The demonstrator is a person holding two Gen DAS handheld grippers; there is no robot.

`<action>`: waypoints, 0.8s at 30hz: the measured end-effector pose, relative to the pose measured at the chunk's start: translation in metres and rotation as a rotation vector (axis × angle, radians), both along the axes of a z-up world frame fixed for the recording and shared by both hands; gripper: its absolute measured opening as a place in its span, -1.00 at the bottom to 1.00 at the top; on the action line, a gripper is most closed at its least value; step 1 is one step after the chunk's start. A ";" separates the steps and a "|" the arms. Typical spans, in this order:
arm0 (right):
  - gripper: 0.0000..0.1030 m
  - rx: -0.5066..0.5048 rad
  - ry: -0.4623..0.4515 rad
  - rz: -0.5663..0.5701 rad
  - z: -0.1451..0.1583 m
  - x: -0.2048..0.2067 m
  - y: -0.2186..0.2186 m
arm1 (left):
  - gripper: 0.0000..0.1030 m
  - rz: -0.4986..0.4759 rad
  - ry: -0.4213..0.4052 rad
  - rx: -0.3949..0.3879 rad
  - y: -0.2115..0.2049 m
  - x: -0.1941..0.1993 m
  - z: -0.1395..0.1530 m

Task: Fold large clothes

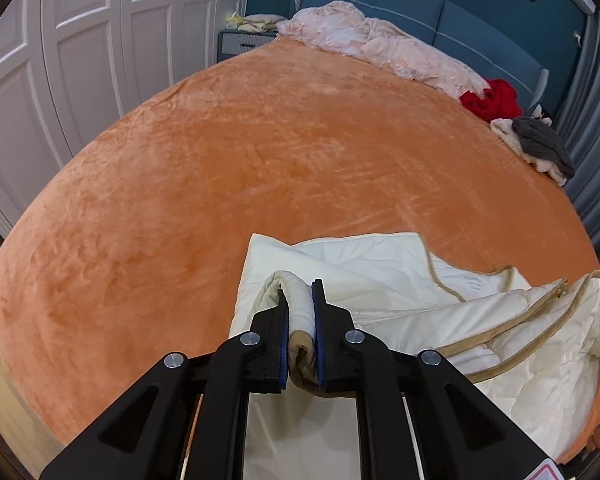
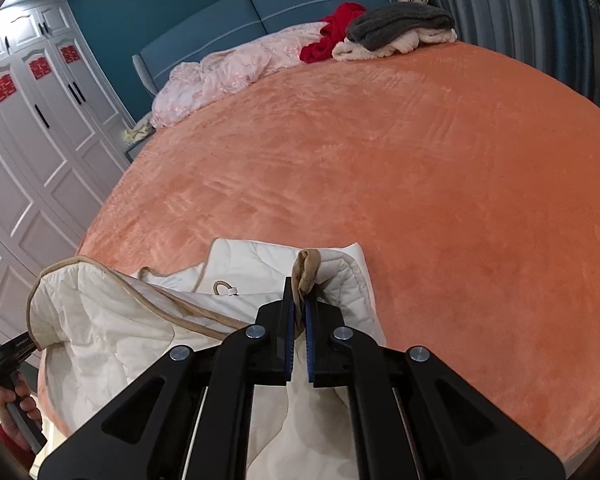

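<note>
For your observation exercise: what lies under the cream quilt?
The orange bed cover lies under the cream quilt and spreads beyond it. Anything beneath the quilt's folds is hidden.

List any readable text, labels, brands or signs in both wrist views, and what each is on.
"囍": red paper cut-outs on three upper wardrobe doors, right wrist view.
Small white print on the left hand-held gripper body, seen at the left edge of the right wrist view: too small to read.
Red-bordered label at the bottom edge of the left wrist view: cut off, unreadable.
Cream quilt, orange bed cover: no text.
</note>
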State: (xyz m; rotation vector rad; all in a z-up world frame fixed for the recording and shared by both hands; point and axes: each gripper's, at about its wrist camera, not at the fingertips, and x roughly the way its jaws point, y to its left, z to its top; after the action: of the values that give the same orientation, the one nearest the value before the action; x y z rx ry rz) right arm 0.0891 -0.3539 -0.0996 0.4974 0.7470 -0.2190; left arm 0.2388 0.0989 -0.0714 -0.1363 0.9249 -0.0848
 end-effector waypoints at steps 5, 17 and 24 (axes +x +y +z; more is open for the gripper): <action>-0.93 0.006 0.042 -0.008 -0.019 0.016 -0.003 | -0.78 0.019 0.037 0.015 -0.004 0.015 -0.025; 0.01 0.061 -0.065 -0.052 0.014 0.004 -0.018 | -0.61 -0.007 0.039 -0.118 0.014 0.019 -0.018; 0.15 -0.009 -0.103 0.016 0.047 -0.016 -0.019 | 0.41 0.029 -0.237 -0.166 0.050 -0.015 0.064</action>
State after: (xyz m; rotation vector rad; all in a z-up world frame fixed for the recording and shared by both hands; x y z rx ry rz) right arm 0.0732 -0.3732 -0.0527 0.4898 0.6488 -0.1800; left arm 0.2233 0.1488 -0.0079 -0.2875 0.6789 -0.1476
